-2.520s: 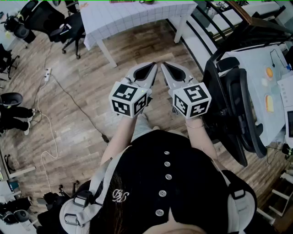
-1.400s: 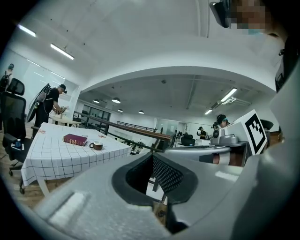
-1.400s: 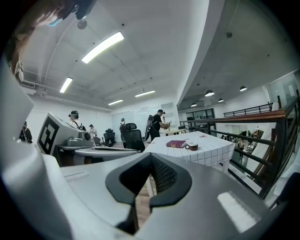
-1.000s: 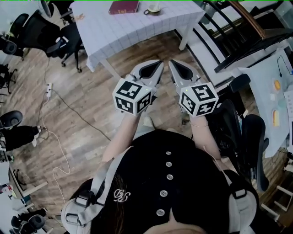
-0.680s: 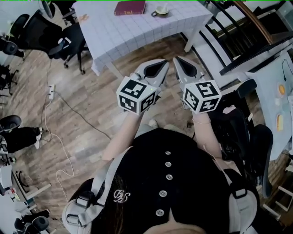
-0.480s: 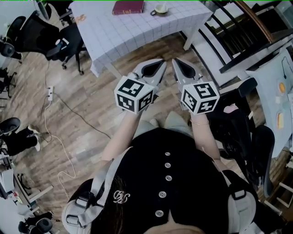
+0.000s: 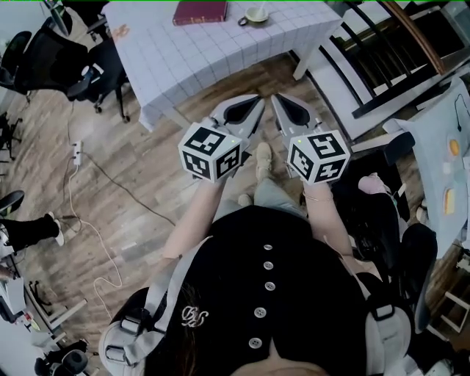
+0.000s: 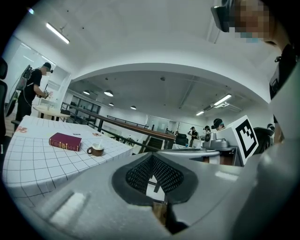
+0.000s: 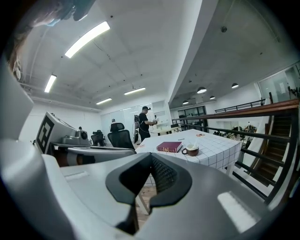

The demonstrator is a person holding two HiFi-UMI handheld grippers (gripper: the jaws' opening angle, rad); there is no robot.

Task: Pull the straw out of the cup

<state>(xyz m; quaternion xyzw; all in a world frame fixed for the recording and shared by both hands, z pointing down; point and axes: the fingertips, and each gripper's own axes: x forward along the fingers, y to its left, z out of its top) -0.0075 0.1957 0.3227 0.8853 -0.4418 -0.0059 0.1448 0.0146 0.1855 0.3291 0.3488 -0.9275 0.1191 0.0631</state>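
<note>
**Pre-grasp stage: cup not yet reached, both grippers empty.**

On the table [image 7: 205, 51], a book [image 7: 200, 12] is seen at the far edge, with the cup [image 7: 257, 13] just beside it on its right. A pale stub is seen in the cup in the gripper views and is judged to be the straw, though it is too small to confirm. The left gripper [image 7: 253, 101] is held with its jaws fully together and nothing between them. The right gripper [image 7: 277, 100] is held the same way, closed and empty. Both are kept side by side, well apart from the cup and aimed toward the table, presumably as a carrying pose. The jaws are judged to be kept closed because nothing is yet within reach.
</note>
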